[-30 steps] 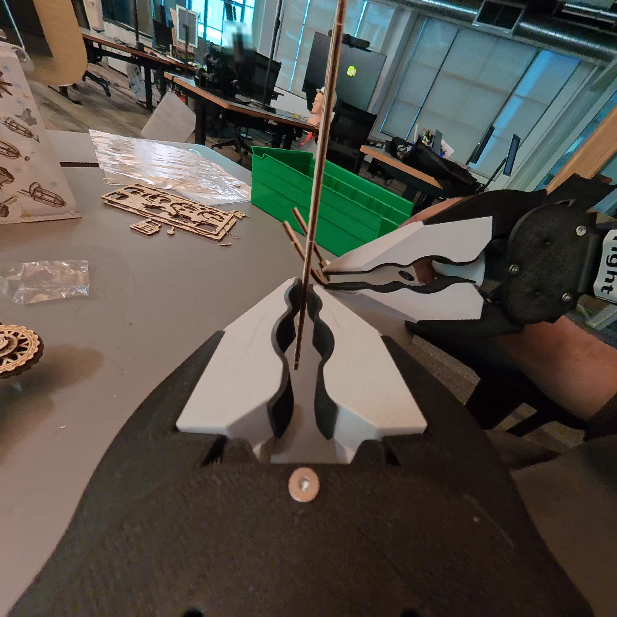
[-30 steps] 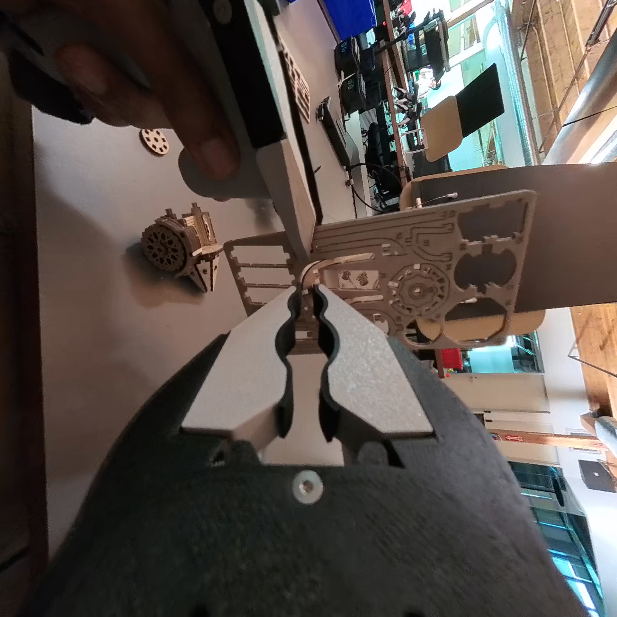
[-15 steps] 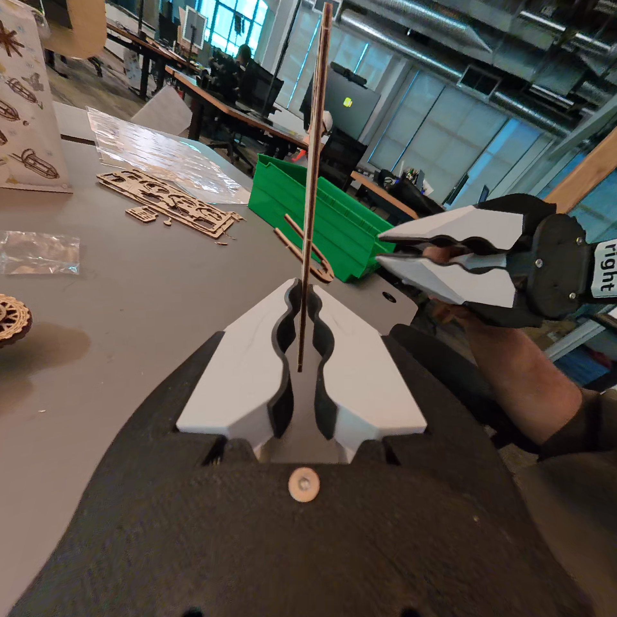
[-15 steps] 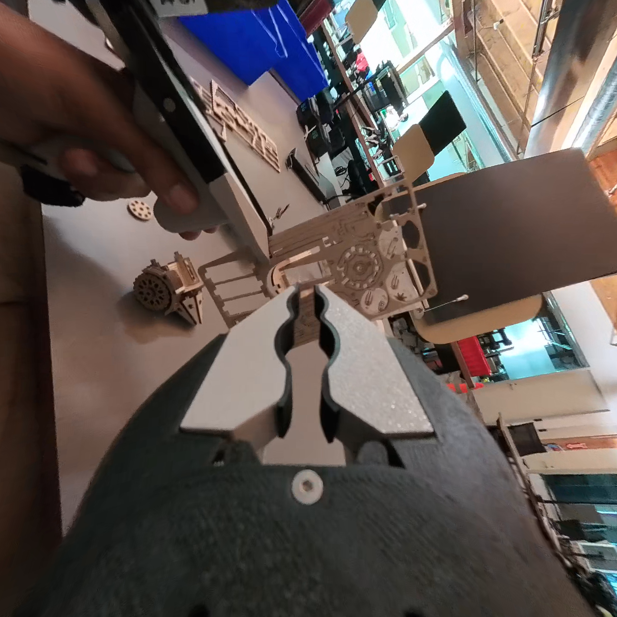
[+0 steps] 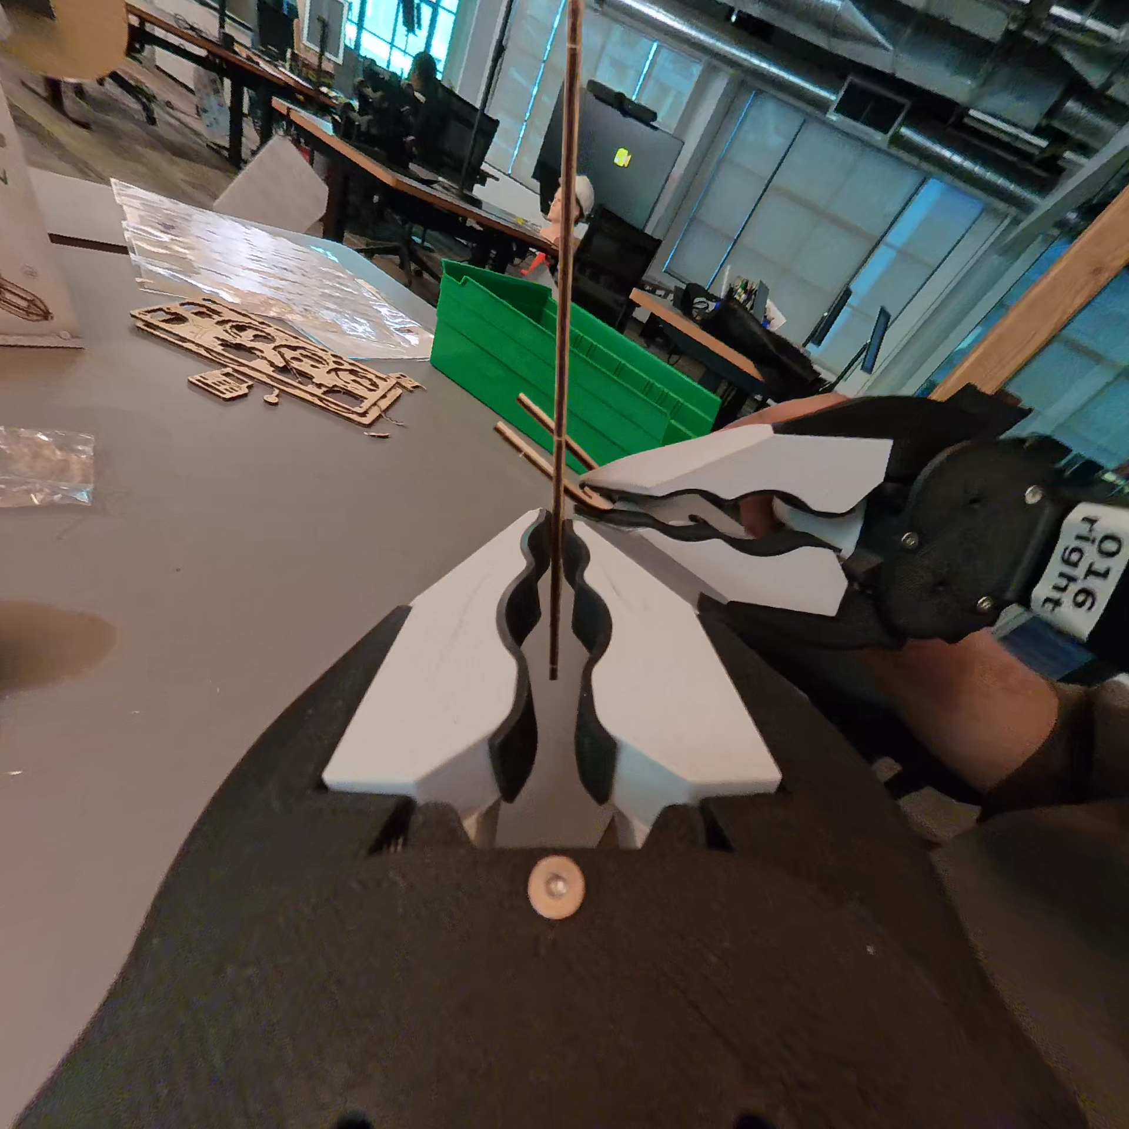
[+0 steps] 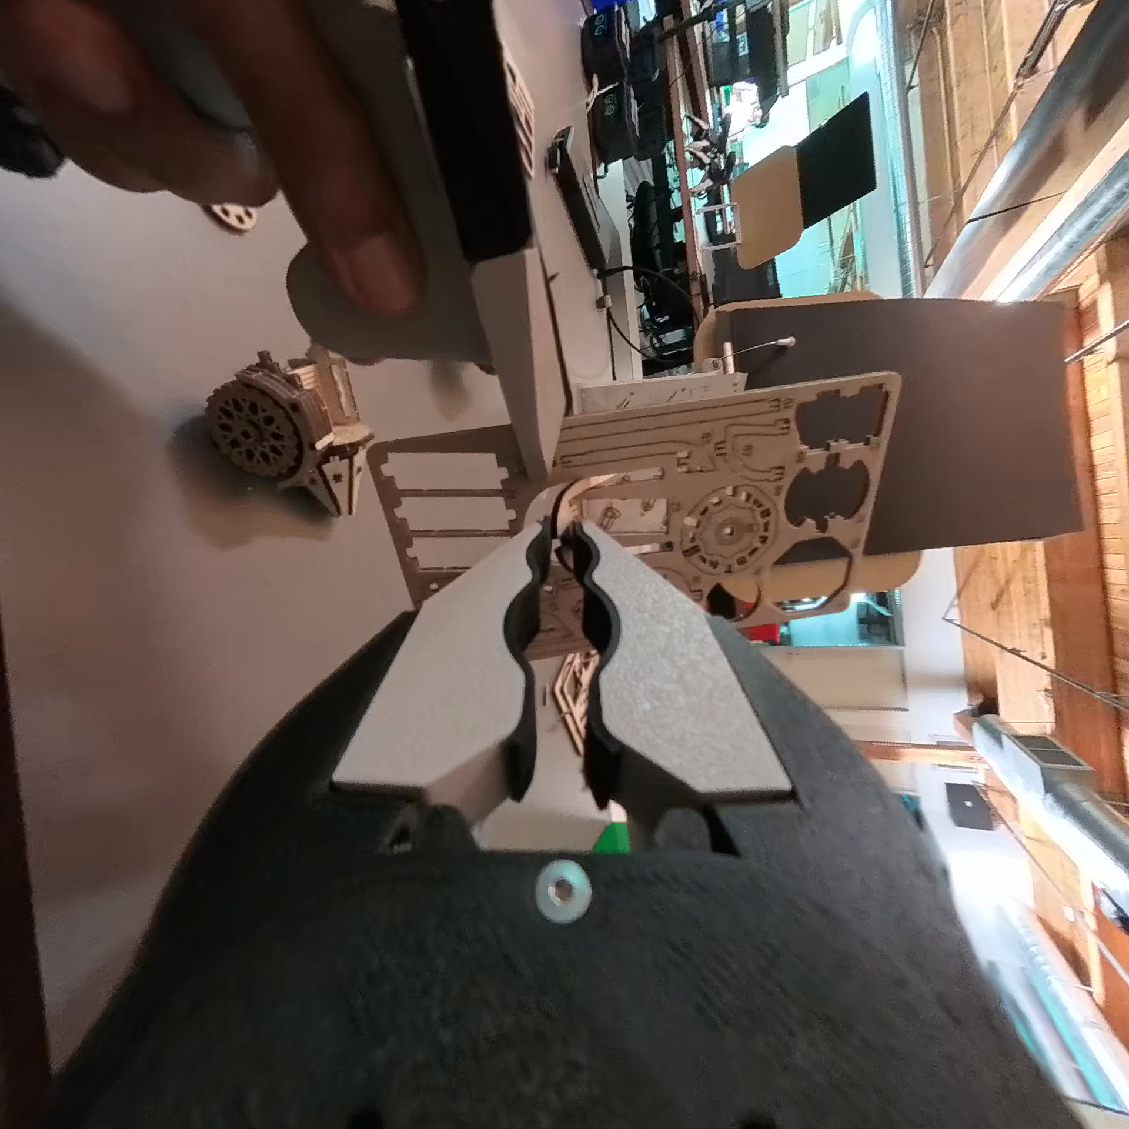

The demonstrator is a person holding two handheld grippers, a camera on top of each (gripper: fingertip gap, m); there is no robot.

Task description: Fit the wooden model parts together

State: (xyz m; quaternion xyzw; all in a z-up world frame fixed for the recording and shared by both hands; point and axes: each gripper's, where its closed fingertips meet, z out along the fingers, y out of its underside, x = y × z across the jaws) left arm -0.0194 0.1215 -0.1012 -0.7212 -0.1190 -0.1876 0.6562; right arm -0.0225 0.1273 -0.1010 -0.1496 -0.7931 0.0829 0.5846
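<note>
Left claw (image 5: 555, 537) clamped on upright wooden sheet (image 5: 565, 305); right claw (image 5: 589, 501) pinching curved piece (image 5: 537, 449)

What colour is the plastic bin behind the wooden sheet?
Bright green; the bin shows best in the left wrist view, behind the sheet.

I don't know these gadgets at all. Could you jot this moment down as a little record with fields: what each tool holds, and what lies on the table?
Left gripper: shut on the thin laser-cut wooden parts sheet, held edge-up above the grey table.
Right gripper: fingers pinched on a small curved wooden piece sticking out of that sheet.
On the table: flat wooden parts sheet, clear plastic wrap, green plastic bin, half-built wooden gear model.
Stage: piece not yet free.
</note>
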